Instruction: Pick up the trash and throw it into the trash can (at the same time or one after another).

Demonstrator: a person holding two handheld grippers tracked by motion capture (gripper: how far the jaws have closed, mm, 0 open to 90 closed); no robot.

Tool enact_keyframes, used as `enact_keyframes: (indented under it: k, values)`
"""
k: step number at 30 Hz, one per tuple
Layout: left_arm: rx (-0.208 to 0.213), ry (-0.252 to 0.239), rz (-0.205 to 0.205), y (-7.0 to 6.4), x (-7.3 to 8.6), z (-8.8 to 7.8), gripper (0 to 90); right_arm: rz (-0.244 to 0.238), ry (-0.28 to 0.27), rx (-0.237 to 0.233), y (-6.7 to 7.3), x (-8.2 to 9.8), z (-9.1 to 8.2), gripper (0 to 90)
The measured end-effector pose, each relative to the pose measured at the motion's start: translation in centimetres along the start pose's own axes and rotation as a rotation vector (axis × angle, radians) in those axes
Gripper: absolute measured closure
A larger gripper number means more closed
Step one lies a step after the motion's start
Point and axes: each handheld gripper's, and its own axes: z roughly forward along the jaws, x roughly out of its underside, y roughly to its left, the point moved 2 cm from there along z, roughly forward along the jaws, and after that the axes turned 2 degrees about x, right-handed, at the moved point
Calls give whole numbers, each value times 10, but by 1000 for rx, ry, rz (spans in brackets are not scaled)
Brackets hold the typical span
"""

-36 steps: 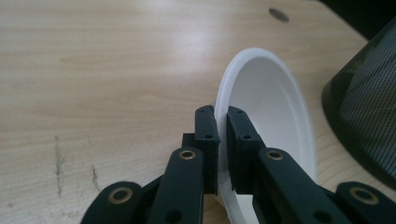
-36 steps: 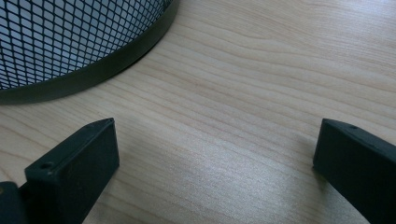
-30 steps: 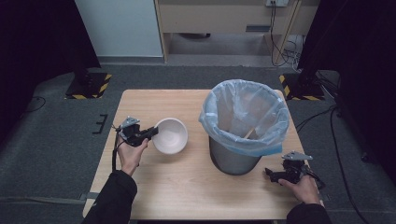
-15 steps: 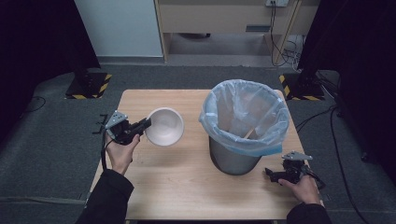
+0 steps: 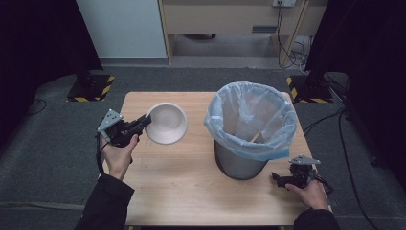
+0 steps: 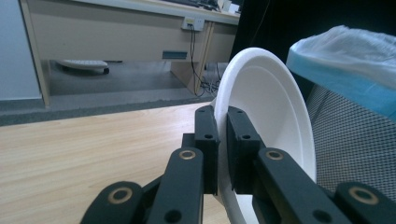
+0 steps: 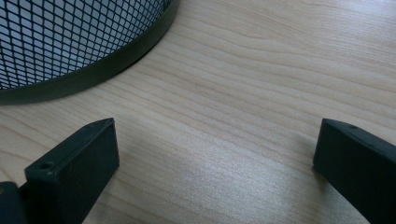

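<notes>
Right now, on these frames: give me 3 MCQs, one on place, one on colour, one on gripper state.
1. Where is the bin relative to the bowl in the high view?
A. right of it
B. left of it
C. under it

2. What colour is the bowl?
A. blue
B. white
C. black

3. How is the left hand-held gripper?
A. wide open
B. shut on nothing
C. shut on the bowl

Answers: 1 A, the bin stands at the table's right half. 2 B, white inside and out. 3 C, both jaws pinch the rim.
</notes>
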Motion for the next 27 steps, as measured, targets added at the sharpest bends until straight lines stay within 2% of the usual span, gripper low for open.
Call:
enact_keyframes:
  k: [8,27]
  values:
    - [23,-56,32,-13,-14,-9,840,0,0,0,0,0,0,4]
    - [88,-174,61,-39,-42,-28,839,0,0,0,0,0,0,4]
